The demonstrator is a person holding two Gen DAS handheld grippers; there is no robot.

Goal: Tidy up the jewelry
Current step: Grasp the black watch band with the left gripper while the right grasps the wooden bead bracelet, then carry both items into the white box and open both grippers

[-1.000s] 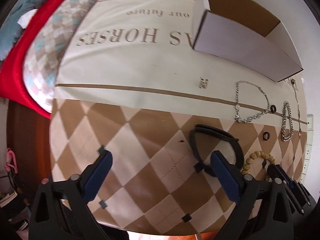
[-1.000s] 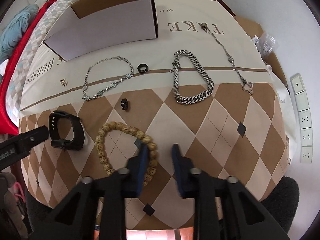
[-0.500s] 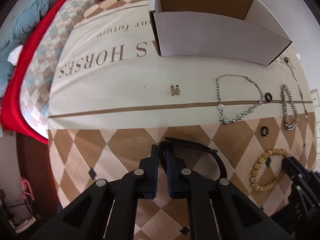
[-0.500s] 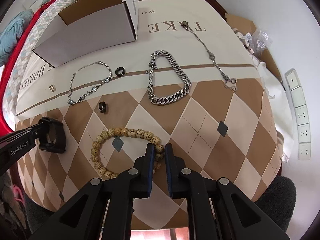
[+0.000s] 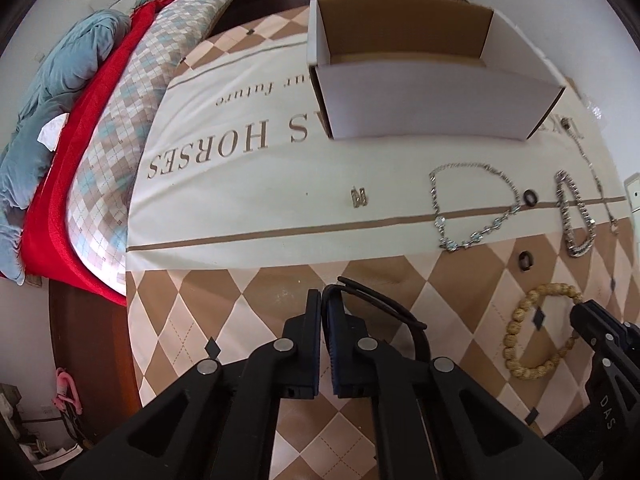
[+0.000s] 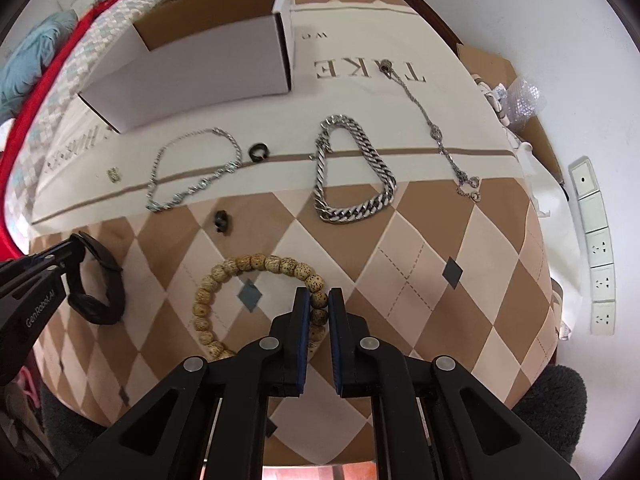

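The black band is pinched by the left gripper. The bead bracelet is squeezed by the right gripper. Nothing is seen inside the far box.

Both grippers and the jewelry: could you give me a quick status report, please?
Left gripper shut on black wristband. Right gripper shut on bead bracelet. Open box ahead, path unobstructed.

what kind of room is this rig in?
Most likely a bedroom at home: a bed with a red blanket and blue duvet sits beside the cloth-covered table, and wall sockets show at the right.
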